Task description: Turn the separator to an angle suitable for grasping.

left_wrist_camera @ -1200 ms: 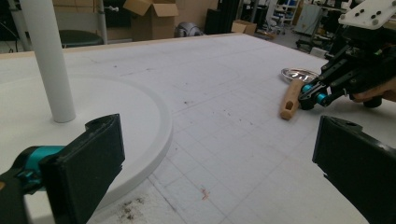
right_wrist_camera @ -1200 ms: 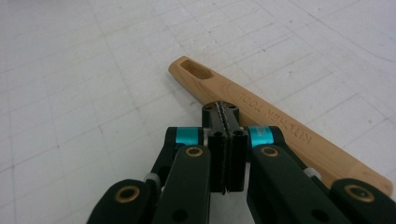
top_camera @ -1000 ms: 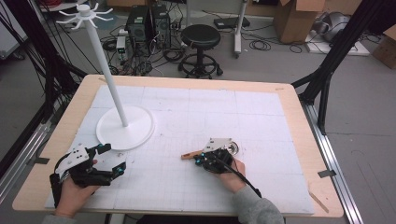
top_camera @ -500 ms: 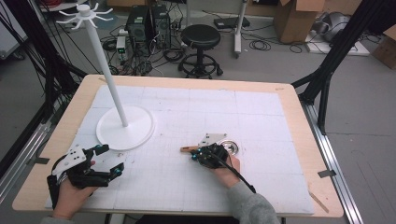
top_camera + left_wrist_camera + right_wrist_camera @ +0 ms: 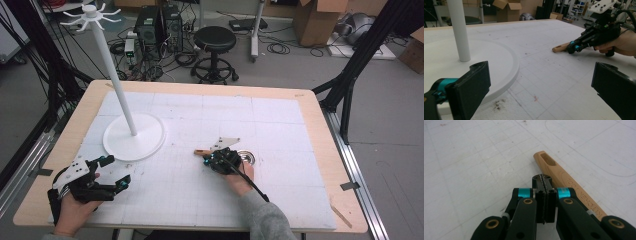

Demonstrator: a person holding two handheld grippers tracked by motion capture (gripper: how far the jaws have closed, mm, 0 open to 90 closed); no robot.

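Wooden handle [image 5: 564, 178]: pale wood, slotted hanging hole at its end, lettering burnt along the shaft; lies flat on the table [image 5: 310, 125], middle of the near half. Right tool [image 5: 544, 181]: jaws pressed together, empty, just beside the handle. Left tool [image 5: 541, 85]: jaws apart, near-left corner.

A light wooden handle [image 5: 564, 182] with a slotted end lies flat on the white mat [image 5: 200, 120].

The handle [image 5: 569, 182] is smooth pale wood, the stand base [image 5: 499, 60] matt white, perhaps plastic.
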